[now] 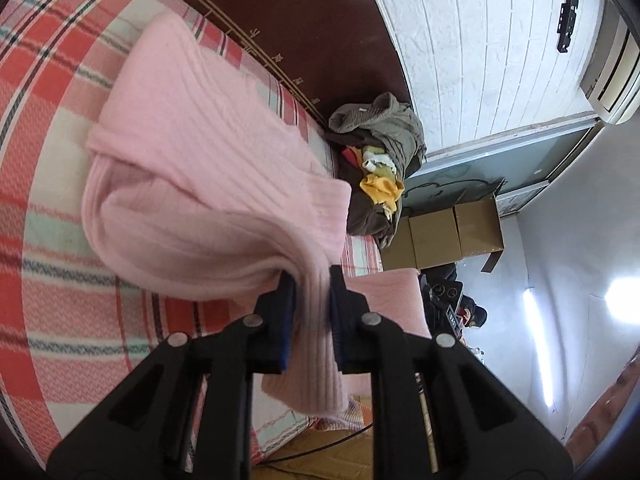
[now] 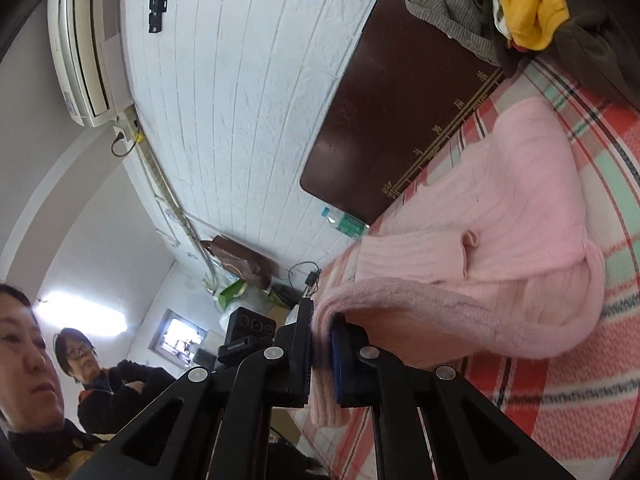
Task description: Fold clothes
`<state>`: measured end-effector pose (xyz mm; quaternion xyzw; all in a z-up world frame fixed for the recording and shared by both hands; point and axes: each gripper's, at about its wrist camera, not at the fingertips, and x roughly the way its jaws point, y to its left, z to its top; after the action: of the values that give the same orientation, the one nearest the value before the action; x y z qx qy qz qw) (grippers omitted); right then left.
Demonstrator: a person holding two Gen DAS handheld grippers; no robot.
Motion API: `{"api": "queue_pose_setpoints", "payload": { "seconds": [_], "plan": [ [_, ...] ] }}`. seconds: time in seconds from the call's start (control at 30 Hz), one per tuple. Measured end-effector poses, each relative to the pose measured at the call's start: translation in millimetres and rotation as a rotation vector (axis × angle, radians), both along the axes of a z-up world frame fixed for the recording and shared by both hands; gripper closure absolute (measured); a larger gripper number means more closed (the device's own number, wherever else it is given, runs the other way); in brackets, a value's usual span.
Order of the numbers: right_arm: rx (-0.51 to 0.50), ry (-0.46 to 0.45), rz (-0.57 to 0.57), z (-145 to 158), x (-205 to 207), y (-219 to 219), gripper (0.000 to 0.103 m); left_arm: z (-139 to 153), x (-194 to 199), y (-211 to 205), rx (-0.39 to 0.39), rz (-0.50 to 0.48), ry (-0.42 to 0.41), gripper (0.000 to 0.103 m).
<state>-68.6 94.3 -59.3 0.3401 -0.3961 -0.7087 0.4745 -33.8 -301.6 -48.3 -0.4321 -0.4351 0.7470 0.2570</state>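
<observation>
- Left wrist view: left hand-held gripper (image 1: 311, 312) clamped on a bunched edge of the pink sweater (image 1: 208, 168), jaws nearly together with the knit pinched between the blue pads (image 1: 289, 320).
- Sweater's held end raised off the bed (image 1: 56, 208), the rest trailing away ahead and left of this gripper and lying on the checked sheet; long axis running from the jaws toward the dark headboard (image 1: 320, 32).
- Ribbed, soft, fuzzy knit, doubled into thick rounded folds; likely to sag and slide when carried.
- Pile of clothes (image 1: 380, 152), olive, brown and yellow, past the sweater against the headboard.
- Right wrist view: right hand-held gripper (image 2: 320, 340) all but shut on another edge of the pink sweater (image 2: 500, 232), a fleecy rim curling over its jaws.
- Sweater body stretching ahead and right of this gripper over the bed (image 2: 580, 380) toward the headboard (image 2: 380, 120).
- Both grippers at the near edge, neither plainly nearer; next move judged a shared carry of that edge toward the headboard end.
</observation>
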Motion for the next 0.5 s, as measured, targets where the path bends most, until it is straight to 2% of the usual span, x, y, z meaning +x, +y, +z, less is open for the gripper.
{"api": "queue_pose_setpoints", "payload": {
  "seconds": [0.1, 0.23, 0.33, 0.5],
  "plan": [
    [-0.034, -0.001, -0.03, 8.1, -30.0, 3.1, 0.096, 7.9, -31.0, -5.6, 0.006, 0.019, -0.007, 0.085],
    [-0.038, -0.05, -0.085, 4.6, -74.8, 5.8, 0.096, 3.6, -77.8, -15.4, 0.011, 0.053, -0.055, 0.085],
    [-0.015, -0.111, -0.108, -8.2, -109.4, 3.3, 0.096, -11.0, -112.9, -17.3, -0.019, 0.068, -0.113, 0.085],
    [0.007, -0.228, -0.129, -39.8, -151.2, -0.4, 0.094, -44.9, -149.9, -20.0, 0.003, 0.093, -0.215, 0.085]
  ]
}}
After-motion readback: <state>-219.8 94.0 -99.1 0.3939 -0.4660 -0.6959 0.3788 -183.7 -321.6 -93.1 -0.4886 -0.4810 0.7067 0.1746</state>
